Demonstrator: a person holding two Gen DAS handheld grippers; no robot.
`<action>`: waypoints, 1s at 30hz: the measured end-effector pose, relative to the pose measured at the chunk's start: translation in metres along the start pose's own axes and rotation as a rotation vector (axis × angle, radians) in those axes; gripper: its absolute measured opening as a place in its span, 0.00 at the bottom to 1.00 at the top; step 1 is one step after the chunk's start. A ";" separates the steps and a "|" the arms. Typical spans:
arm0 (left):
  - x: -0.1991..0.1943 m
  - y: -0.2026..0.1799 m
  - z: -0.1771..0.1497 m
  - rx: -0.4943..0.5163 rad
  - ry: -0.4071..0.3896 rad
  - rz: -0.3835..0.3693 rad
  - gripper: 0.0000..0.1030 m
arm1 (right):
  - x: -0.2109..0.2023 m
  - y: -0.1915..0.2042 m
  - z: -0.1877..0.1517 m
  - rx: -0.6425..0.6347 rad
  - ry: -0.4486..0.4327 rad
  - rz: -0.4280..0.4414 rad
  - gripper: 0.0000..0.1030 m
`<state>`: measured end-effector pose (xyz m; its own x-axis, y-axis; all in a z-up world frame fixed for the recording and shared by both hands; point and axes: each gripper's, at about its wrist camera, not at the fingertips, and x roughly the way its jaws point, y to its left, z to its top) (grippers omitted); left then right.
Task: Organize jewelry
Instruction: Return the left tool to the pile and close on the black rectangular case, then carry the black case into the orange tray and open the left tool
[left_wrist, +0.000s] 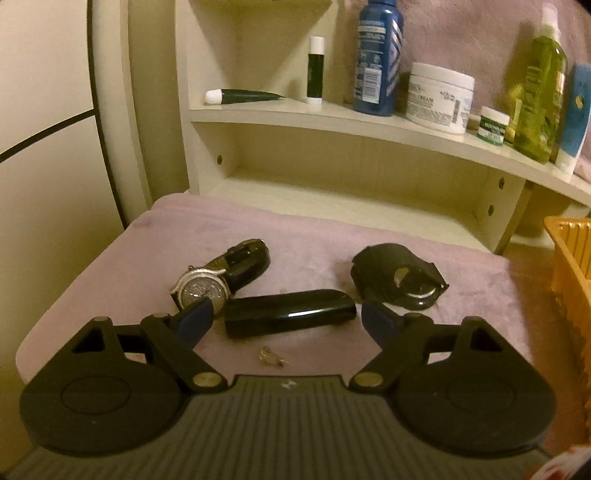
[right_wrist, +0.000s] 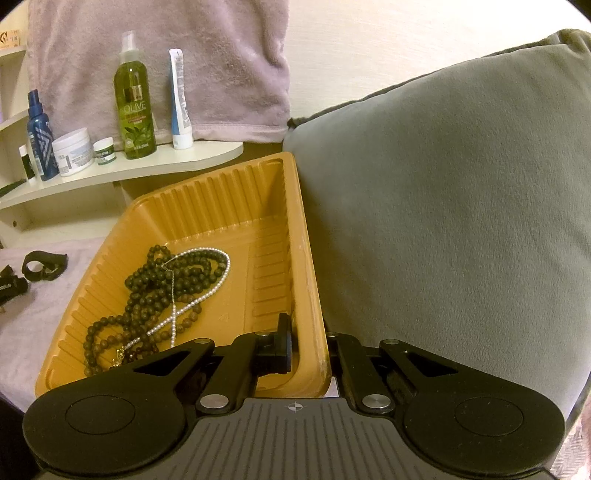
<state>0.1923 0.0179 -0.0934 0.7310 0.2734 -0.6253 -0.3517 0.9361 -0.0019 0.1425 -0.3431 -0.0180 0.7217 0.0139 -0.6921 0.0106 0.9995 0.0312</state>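
Grey cushion (right_wrist: 461, 206) touches the orange tray (right_wrist: 236, 206); right gripper (right_wrist: 310, 354) clenched on its near right wall. Beads (right_wrist: 155, 295) inside. Green bottle (right_wrist: 135, 107) reads "OLIVE". Left gripper (left_wrist: 286, 317) released over black case (left_wrist: 290, 312), watch (left_wrist: 203, 290) on pink cloth (left_wrist: 314, 236).

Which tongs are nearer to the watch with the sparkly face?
Left. The left tongs are open just in front of the watch, one finger overlapping its edge. The right tongs grip the rim of the orange tray, off to the side.
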 end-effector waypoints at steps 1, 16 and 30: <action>0.000 -0.002 -0.001 0.011 0.001 0.002 0.78 | 0.000 0.000 0.000 0.000 0.000 0.000 0.05; -0.023 0.009 -0.001 0.075 -0.071 -0.057 0.73 | 0.000 -0.001 0.000 -0.003 -0.001 0.001 0.05; -0.071 -0.005 0.011 0.132 -0.122 -0.212 0.73 | -0.002 -0.002 0.000 -0.002 -0.008 0.008 0.05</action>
<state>0.1484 -0.0042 -0.0406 0.8478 0.0850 -0.5234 -0.1094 0.9939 -0.0158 0.1403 -0.3447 -0.0167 0.7269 0.0217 -0.6864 0.0033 0.9994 0.0351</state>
